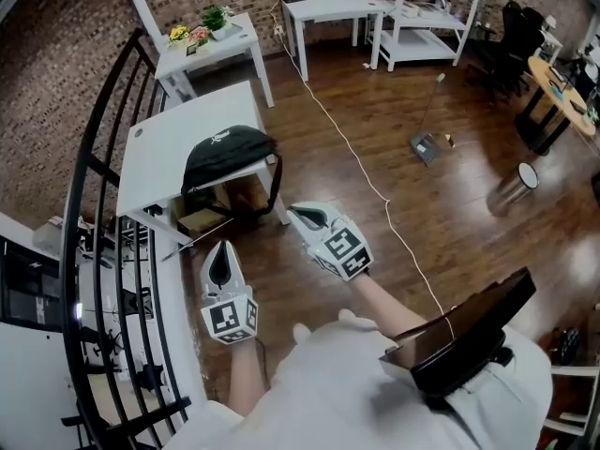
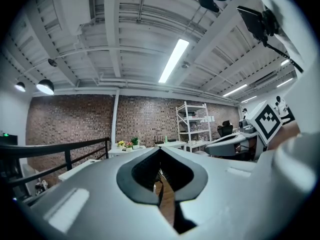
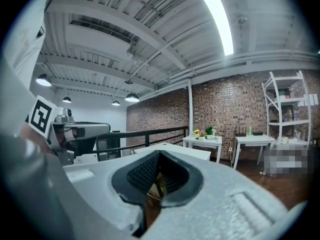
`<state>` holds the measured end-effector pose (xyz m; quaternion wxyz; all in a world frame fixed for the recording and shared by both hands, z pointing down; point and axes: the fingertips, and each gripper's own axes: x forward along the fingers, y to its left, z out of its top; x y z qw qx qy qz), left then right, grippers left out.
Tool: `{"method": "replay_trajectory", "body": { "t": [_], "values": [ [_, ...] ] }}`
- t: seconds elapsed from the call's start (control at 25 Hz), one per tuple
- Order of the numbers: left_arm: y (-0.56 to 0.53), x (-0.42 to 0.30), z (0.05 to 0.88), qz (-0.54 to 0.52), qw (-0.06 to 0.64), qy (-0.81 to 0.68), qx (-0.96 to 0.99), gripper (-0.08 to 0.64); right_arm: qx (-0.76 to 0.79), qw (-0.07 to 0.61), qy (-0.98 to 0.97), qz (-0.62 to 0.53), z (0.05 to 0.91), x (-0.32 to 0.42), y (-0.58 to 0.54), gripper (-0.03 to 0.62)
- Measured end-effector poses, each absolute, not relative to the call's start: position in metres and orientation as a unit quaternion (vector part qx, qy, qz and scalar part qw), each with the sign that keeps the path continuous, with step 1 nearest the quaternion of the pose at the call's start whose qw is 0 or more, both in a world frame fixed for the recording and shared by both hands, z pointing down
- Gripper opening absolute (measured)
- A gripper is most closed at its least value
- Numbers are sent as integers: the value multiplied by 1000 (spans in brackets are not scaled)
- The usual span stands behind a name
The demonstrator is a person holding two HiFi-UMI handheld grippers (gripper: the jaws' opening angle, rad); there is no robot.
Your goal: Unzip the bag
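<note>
Head view: the black bag (image 1: 225,156) lies on the white bench (image 1: 155,153), long axis left to right, beyond both claws; the right claw (image 1: 309,218) looks nearer, by its right end. Left gripper view: the left claw (image 2: 160,150) is pressed together, empty; right gripper view: likewise closed on nothing, bag unseen.

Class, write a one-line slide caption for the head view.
Left hand-held gripper and right hand-held gripper, both shut, short of the black bag on the white table.

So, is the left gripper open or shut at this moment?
Shut. In the left gripper view, the left gripper has its fingers touching at the tips, with nothing between them.
</note>
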<state>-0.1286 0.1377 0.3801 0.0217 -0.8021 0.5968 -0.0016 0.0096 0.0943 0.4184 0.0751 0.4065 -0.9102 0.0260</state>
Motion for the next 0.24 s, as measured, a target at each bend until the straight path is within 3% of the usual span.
{"method": "replay_trajectory", "body": {
  "t": [0.24],
  "values": [
    [136,-132,381,0,22,603,-798,18,406,79,-910,27,422,10,91,-8]
  ]
}}
